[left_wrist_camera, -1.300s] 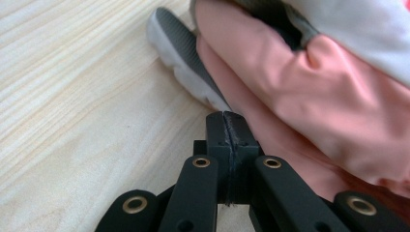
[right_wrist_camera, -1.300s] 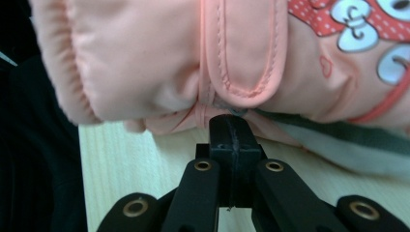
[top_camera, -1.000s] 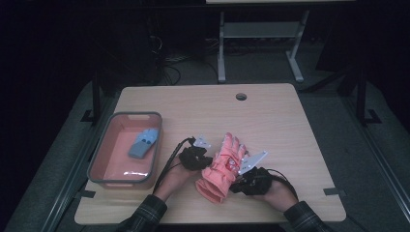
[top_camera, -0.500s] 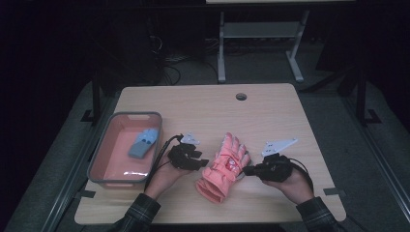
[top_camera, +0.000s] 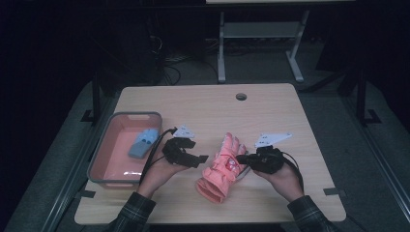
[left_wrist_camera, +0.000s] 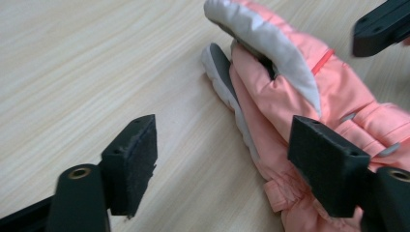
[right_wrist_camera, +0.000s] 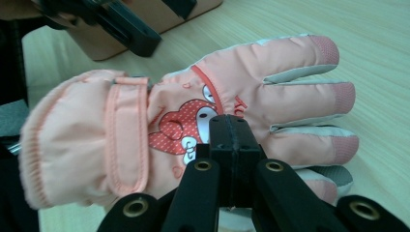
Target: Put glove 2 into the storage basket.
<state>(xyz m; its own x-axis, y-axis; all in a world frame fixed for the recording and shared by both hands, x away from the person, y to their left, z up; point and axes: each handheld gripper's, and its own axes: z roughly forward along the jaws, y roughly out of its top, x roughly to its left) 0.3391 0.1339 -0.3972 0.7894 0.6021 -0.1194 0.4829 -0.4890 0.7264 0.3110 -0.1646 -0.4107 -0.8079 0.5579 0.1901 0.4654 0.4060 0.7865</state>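
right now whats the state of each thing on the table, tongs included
left tongs: open, jaws have just been opening, nothing between the pads
right tongs: shut, above the glove's edge, whether it pinches fabric can't be told
pink glove: flat on the table, picture side up, cuff toward the person
pink bin: upright at the table's left
blue thing: lying inside the bin

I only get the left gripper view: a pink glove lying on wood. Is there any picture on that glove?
Observer: Yes. The right gripper view shows the pink glove has a red dotted heart with a cartoon face on its back.
Operator: What's the black thing in my top right corner?
Observer: The right gripper, jaws shut, over the glove.
Operator: Anything else on the table?
Observer: A pink tray at the left, with a blue object inside.
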